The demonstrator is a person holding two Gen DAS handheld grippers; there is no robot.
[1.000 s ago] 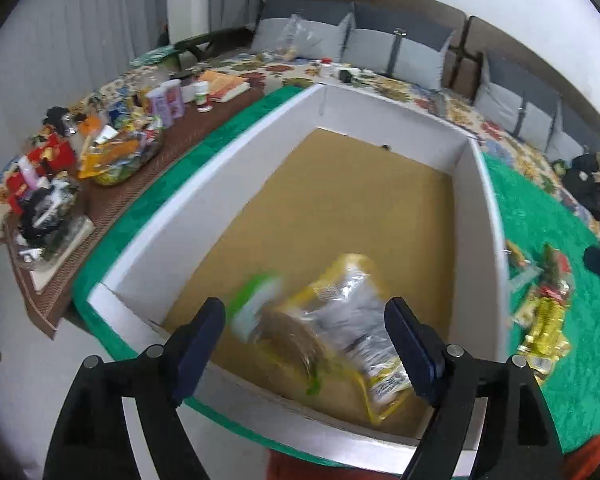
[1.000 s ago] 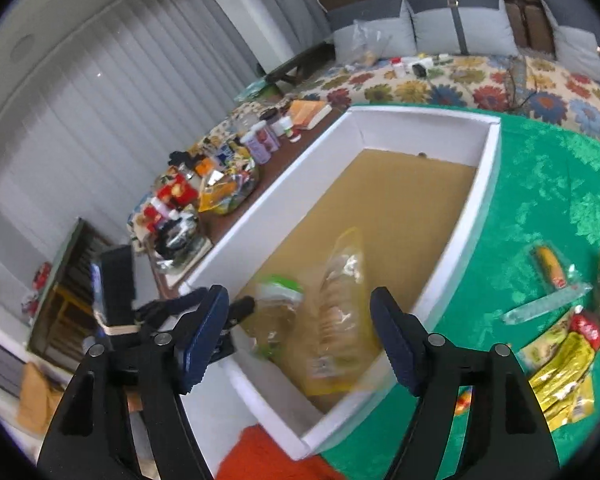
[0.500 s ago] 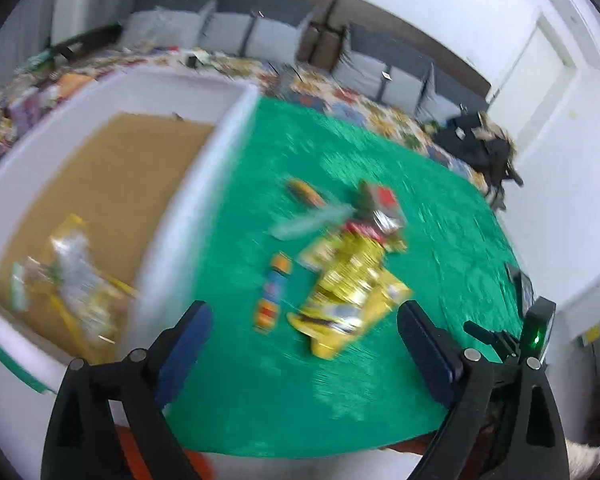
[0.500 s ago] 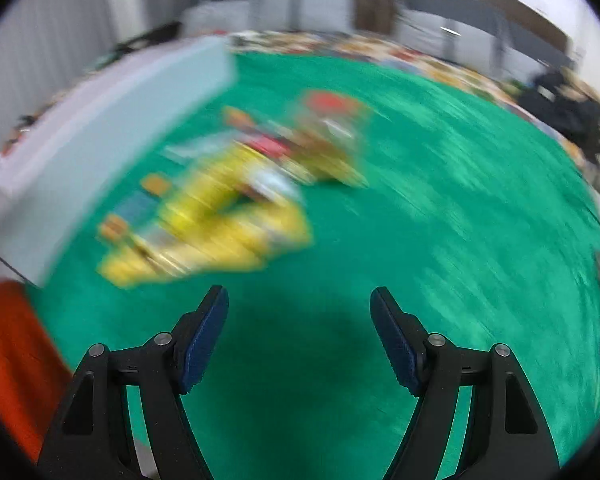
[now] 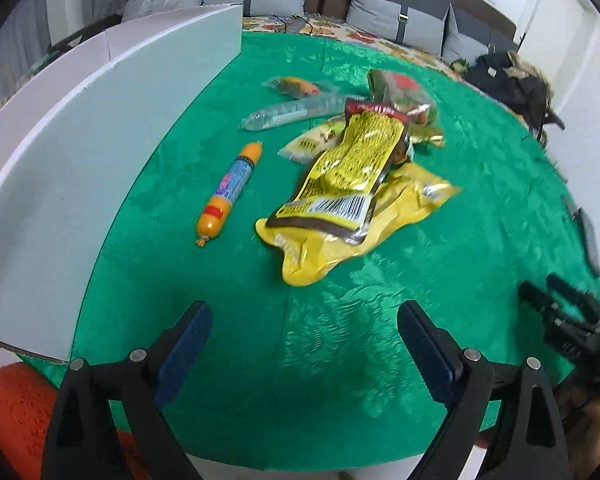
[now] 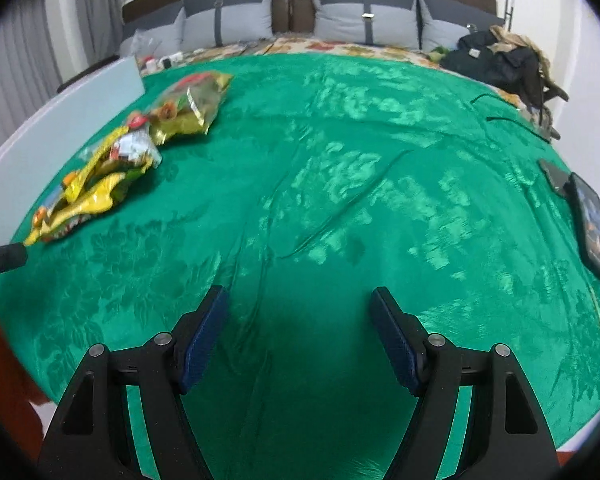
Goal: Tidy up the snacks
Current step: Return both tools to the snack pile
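Several snack packets lie on the green cloth (image 5: 340,340). A yellow packet (image 5: 352,172) tops a pile, an orange sausage stick (image 5: 230,188) lies to its left, and a clear tube packet (image 5: 296,111) and a red and green bag (image 5: 400,92) lie behind. The white box (image 5: 80,140) stands at the left. My left gripper (image 5: 302,344) is open and empty, in front of the pile. My right gripper (image 6: 300,332) is open and empty over bare cloth, with the pile (image 6: 112,168) far to its left.
A phone or tablet (image 6: 590,224) lies at the cloth's right edge. A dark bag (image 6: 496,60) and grey cushions (image 6: 236,24) are at the back. An orange object (image 5: 16,408) is at the near left corner. The right gripper's body (image 5: 572,332) shows at the right.
Both grippers have swung right, away from the box with the snack bag in it, and now face the green cloth and the snack pile. Both stayed open.
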